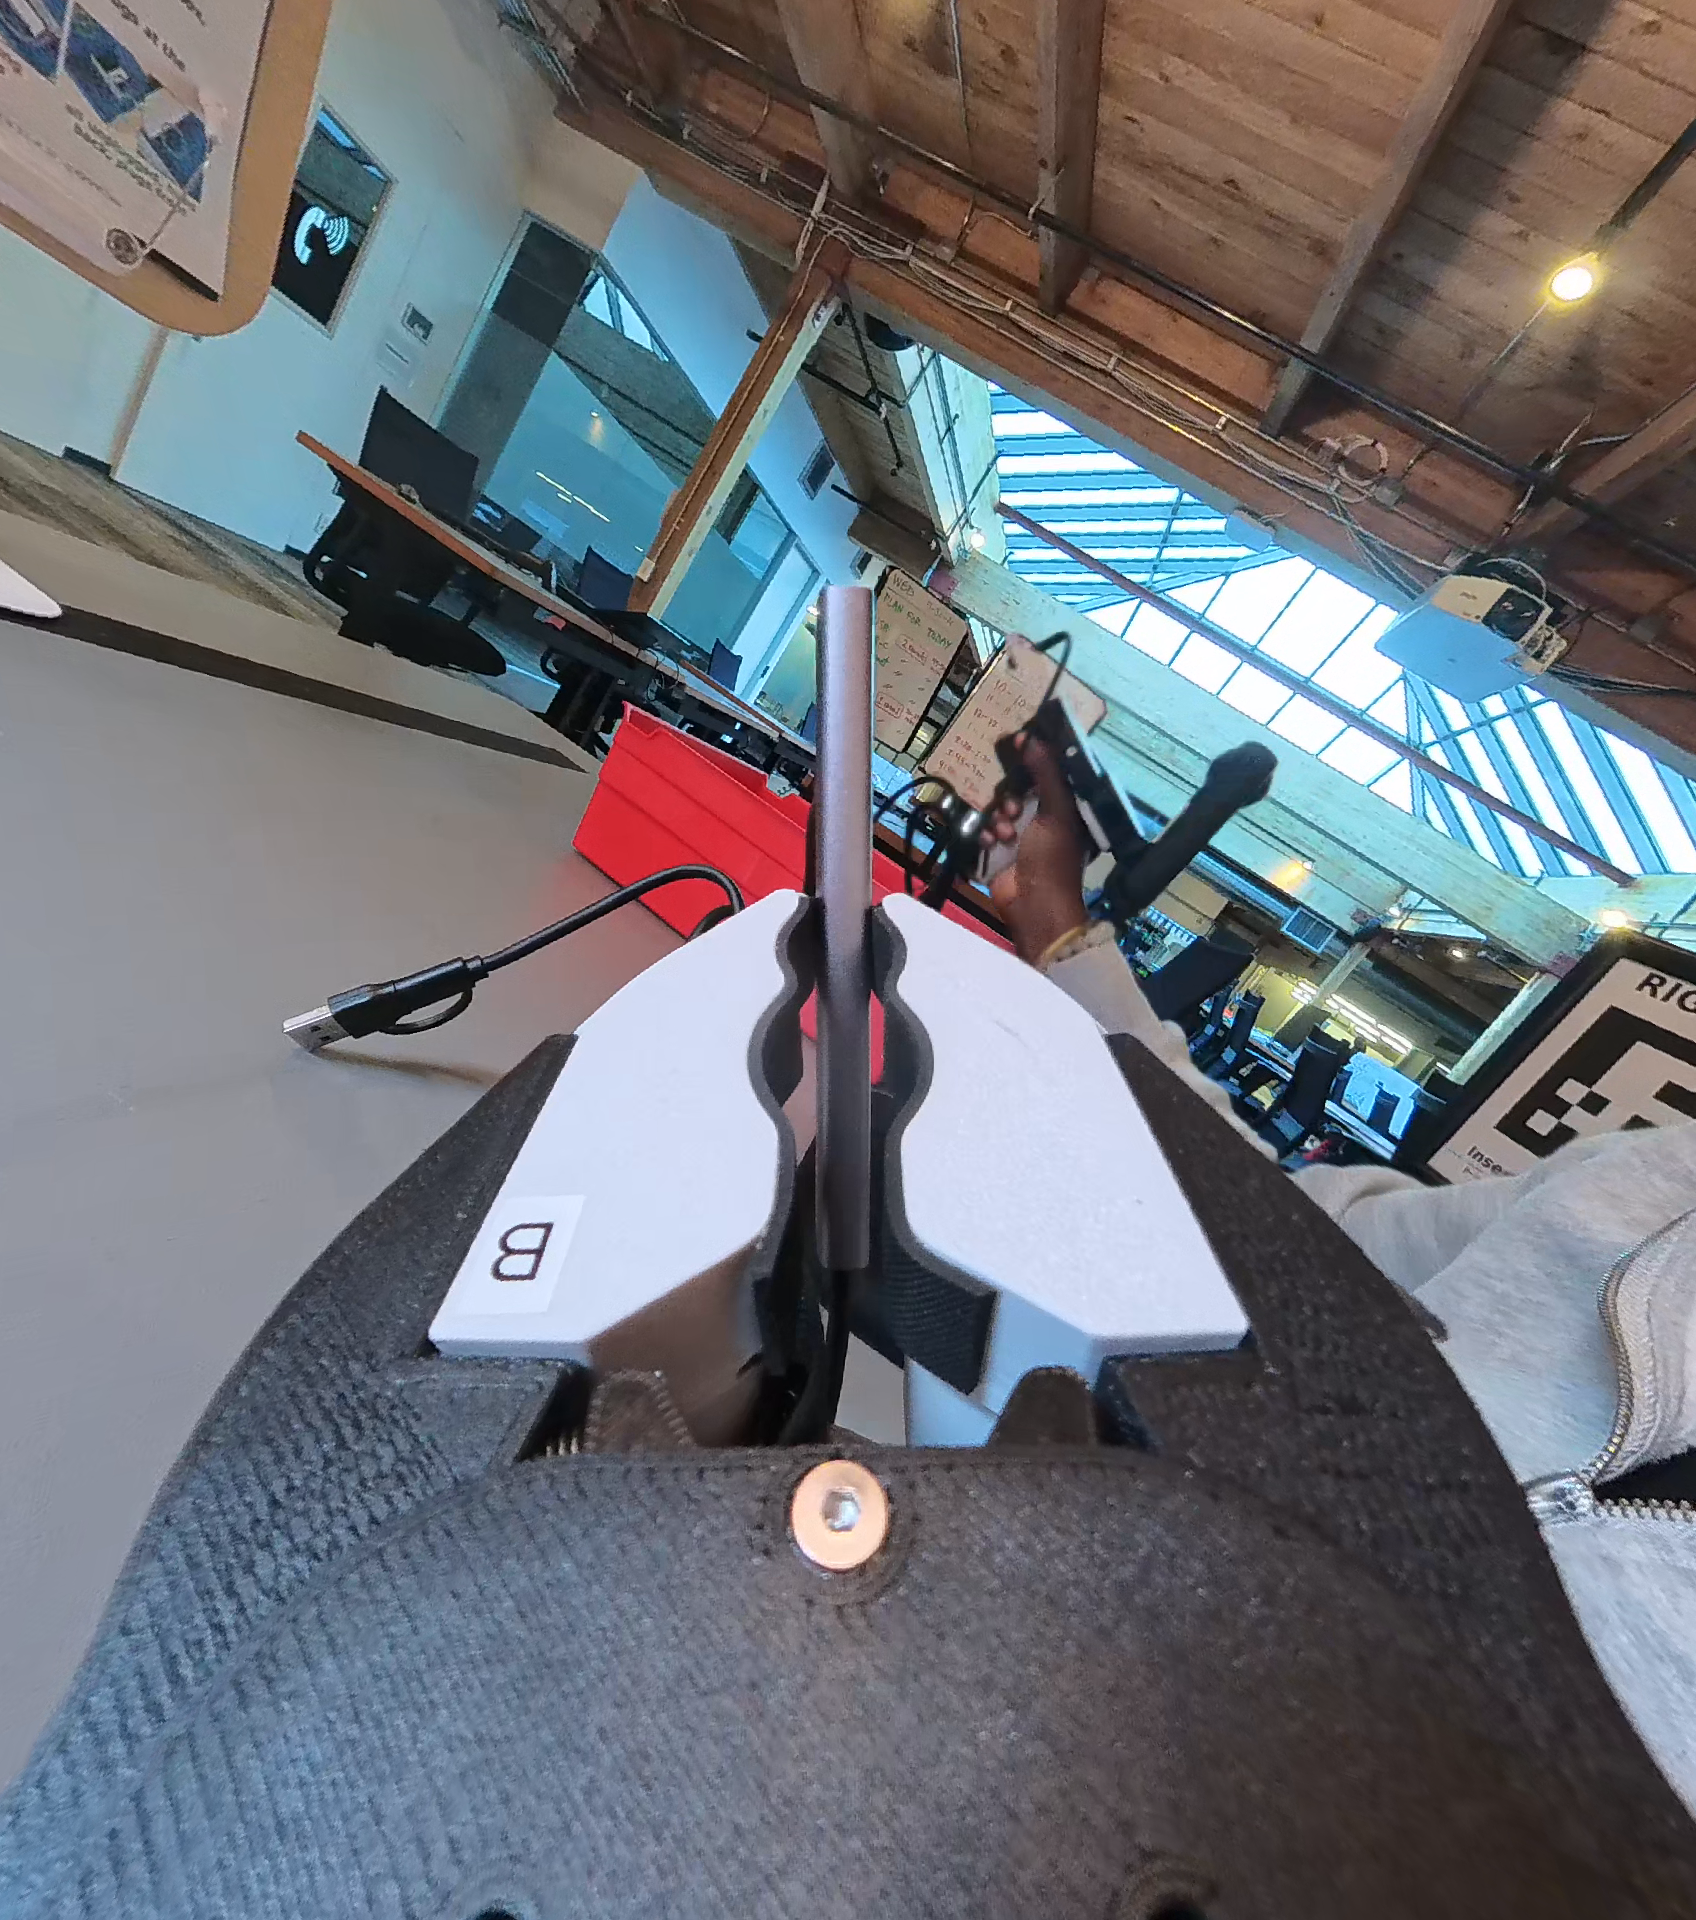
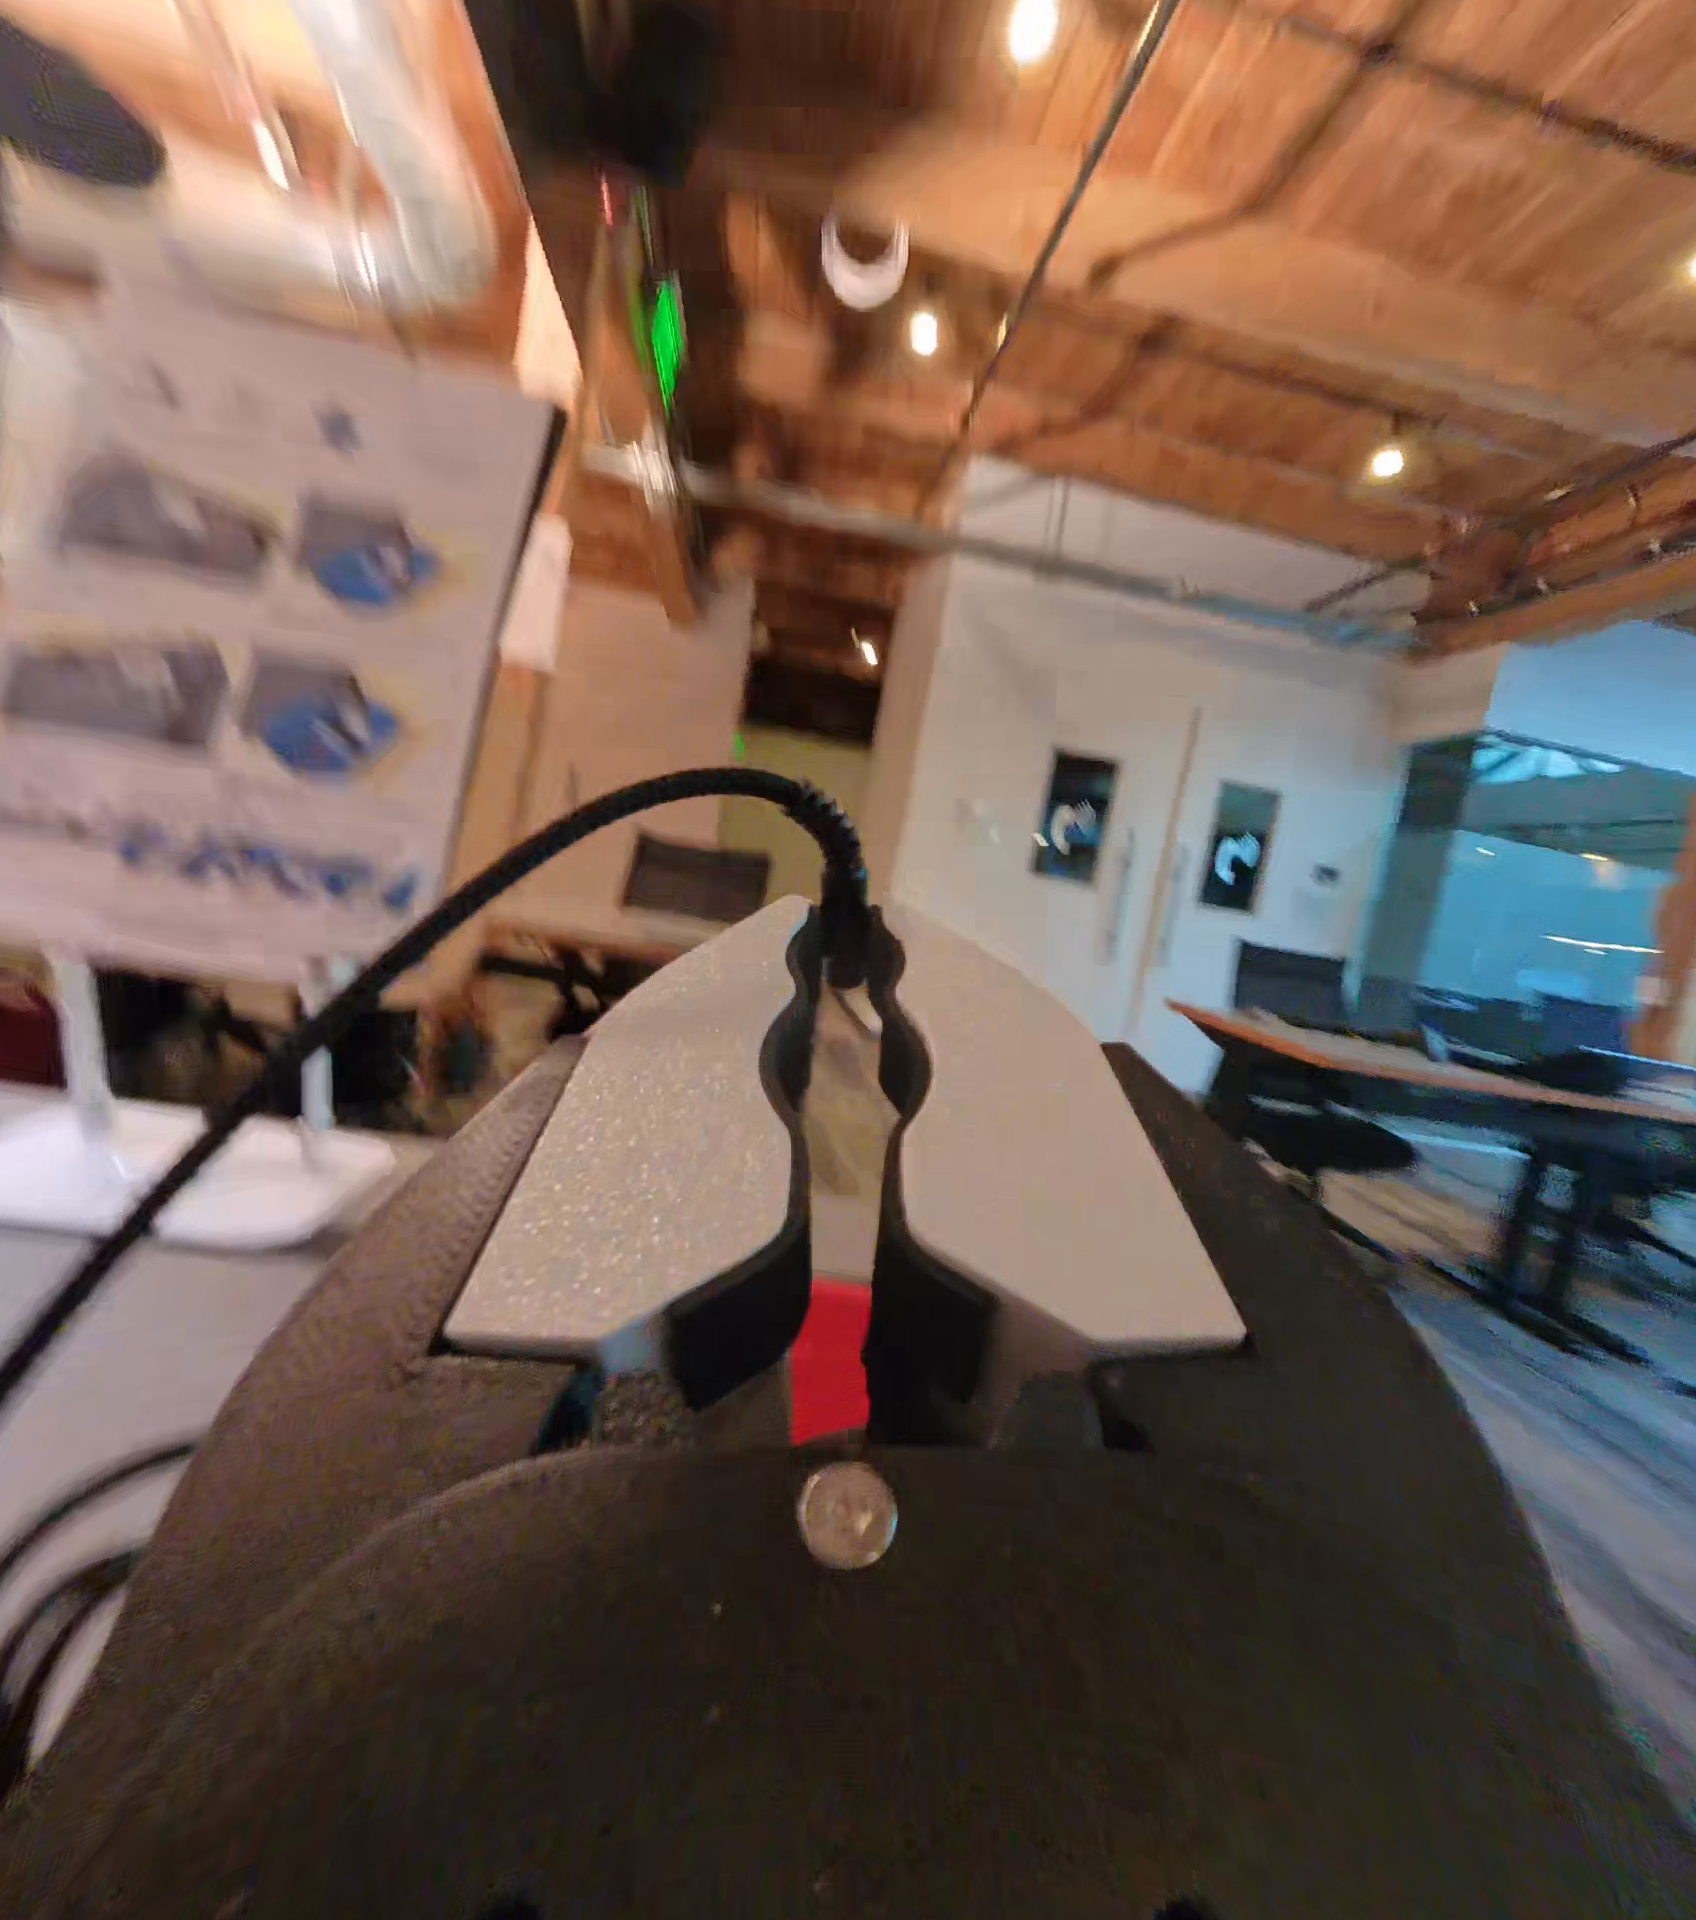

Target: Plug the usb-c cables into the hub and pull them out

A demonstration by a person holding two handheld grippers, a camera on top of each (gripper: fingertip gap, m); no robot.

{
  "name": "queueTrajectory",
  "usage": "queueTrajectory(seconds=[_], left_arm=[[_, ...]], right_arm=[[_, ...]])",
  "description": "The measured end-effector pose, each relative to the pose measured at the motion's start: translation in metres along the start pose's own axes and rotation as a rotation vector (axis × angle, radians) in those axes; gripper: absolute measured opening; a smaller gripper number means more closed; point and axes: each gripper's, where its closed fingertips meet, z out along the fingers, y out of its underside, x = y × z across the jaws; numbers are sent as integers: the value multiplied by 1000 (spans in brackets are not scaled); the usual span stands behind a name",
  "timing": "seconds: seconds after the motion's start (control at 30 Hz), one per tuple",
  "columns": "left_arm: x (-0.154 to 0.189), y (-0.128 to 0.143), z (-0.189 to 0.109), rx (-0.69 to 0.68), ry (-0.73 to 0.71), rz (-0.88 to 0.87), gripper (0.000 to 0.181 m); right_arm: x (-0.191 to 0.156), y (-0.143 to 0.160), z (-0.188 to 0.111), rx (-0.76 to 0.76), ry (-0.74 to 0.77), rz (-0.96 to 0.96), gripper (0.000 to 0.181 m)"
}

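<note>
L gripper (image 1: 844, 914) clamped on the hub (image 1: 844, 790), a slim dark grey bar held edge-on between the white fingers (image 1: 657, 1122), sticking up and out past the tips, lifted off the grey table (image 1: 96, 935). A thin black lead runs from the hub's near end down into the gripper body. On the table to the left lies a loose black cable (image 1: 470, 971) w/ a metal usb plug at its end, apart from the hub. Red bin (image 1: 709, 821) sits farther back behind the fingertips. To the right, farther off, a hand (image 1: 1031, 842) holds the other gripper's handle, grey sleeve (image 1: 1550, 1278) near the cam.

R gripper (image 2: 844, 940) pinched shut on the braided usb-c cable (image 2: 532, 862) right at its plug end, at the fingertips; plug tip itself hidden btwn the pads. Cable arcs up then drops away to the left. R view is motion-blurred; a poster board (image 2: 220, 675) stands on the left.
</note>
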Motion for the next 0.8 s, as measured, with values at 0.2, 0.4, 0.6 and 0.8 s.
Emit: queueTrajectory(seconds=[0.2, 0.4, 0.6, 0.8], left_arm=[[0, 0, 0, 4, 0, 3, 9], [0, 0, 0, 4, -1, 2, 9], [0, -1, 0, 7, 0, -5, 9], [1, -1, -1, 12, 2, -1, 9]], right_arm=[[16, 70, -37, -508, -7, -327, 8], [44, 161, -131, -1317, -161, -571, 23], [28, 145, -141, -1342, -247, -356, 94], [-11, 101, -162, -1180, -621, -264, 93]])
